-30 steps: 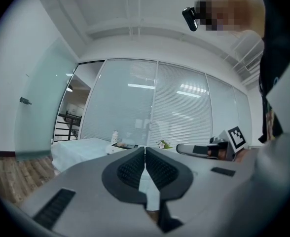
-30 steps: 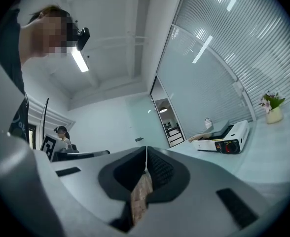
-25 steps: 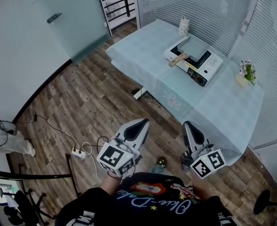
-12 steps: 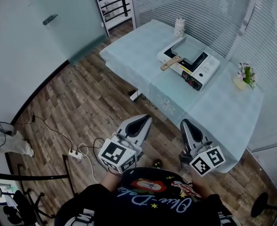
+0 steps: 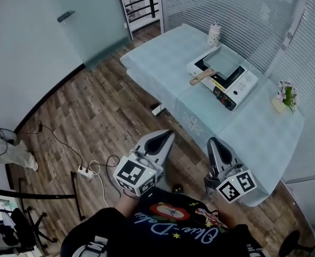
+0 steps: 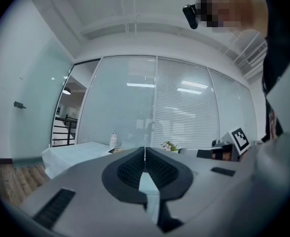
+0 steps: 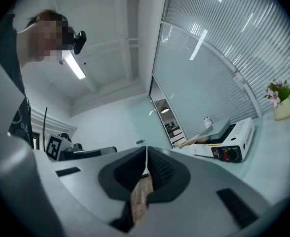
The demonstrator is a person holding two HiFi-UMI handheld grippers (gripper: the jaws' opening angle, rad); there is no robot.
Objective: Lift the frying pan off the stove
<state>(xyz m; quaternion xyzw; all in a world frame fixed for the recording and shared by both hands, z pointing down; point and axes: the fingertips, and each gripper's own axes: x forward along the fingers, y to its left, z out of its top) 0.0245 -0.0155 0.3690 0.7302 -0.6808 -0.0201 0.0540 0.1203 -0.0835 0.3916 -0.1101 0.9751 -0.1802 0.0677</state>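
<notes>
Head view: left claw (image 5: 165, 136) and right claw (image 5: 214, 142) are both closed, empty; frying pan (image 5: 220, 63) sits on stove (image 5: 243, 82) well ahead of them.

Cloth-covered worktop (image 5: 163, 63) well ahead of both jaws. White portable stove (image 5: 238, 84) on it, ahead-right. Square grey frying pan (image 5: 223, 63) on stove. White bottle (image 5: 215, 35) behind stove, small flower pot (image 5: 282, 101) to its right.
</notes>
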